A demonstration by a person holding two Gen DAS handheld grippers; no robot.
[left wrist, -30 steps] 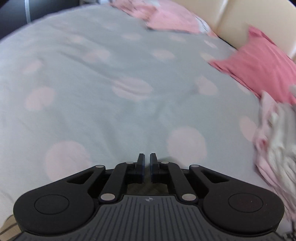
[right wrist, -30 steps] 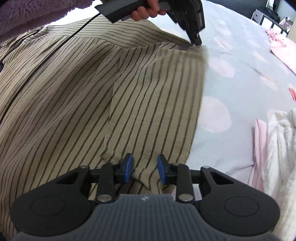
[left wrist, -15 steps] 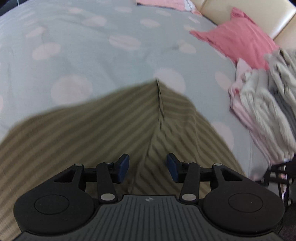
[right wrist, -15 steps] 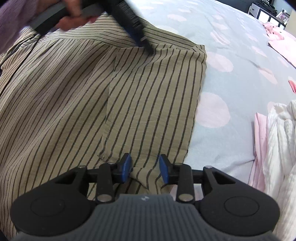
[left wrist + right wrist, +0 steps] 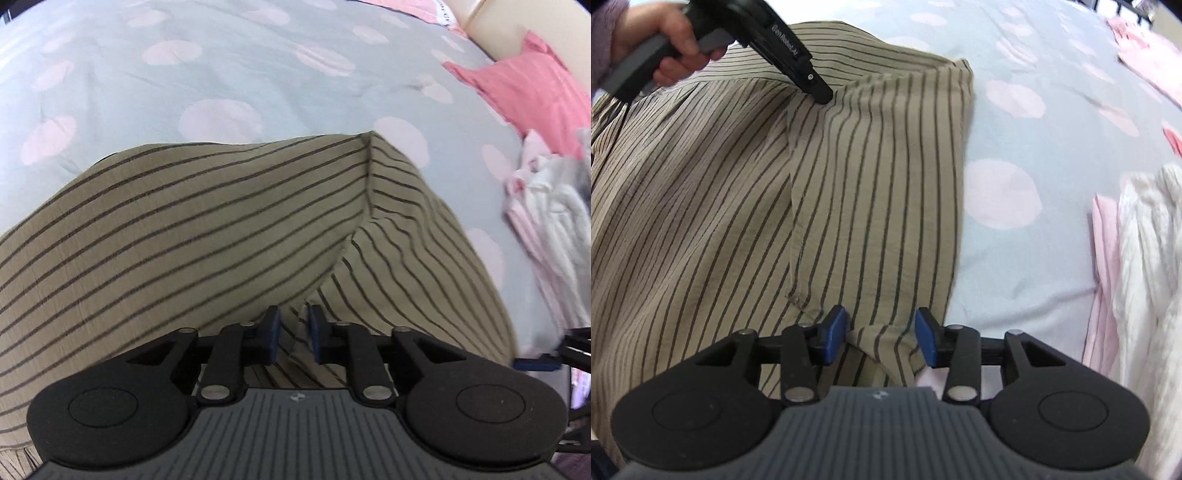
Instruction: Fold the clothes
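Only writing I can spot is on the side of the left gripper (image 5: 822,96) in the right cam, white letters, maybe "Gen Robot AI" but too small to be sure tbh. Some dark letters on the pink cloth (image 5: 441,16) at the far edge too, can't read em.

1 striped shirt (image 5: 738,206), tan w/ dark stripes, spread on the bedsheet (image 5: 1027,155) (pale blue w/ pink dots). Its right edge runs from the far corner down toward the right gripper (image 5: 881,338). Right of that edge is bare sheet up to a pile of white and pink clothes (image 5: 1145,266), so decent open room there. Far side of the bed is mostly bare sheet as well.

Left gripper: fingers narrow, a raised ridge of shirt sits between the pads in its own cam (image 5: 293,334), but can't tell if they actually pinch it. A hand (image 5: 665,44) holds its handle.

Right gripper: fingers spread apart, a bunched bit of the shirt's near hem between them, pads not clamped on it.

Also 1 pink pillow (image 5: 528,88) by the headboard.
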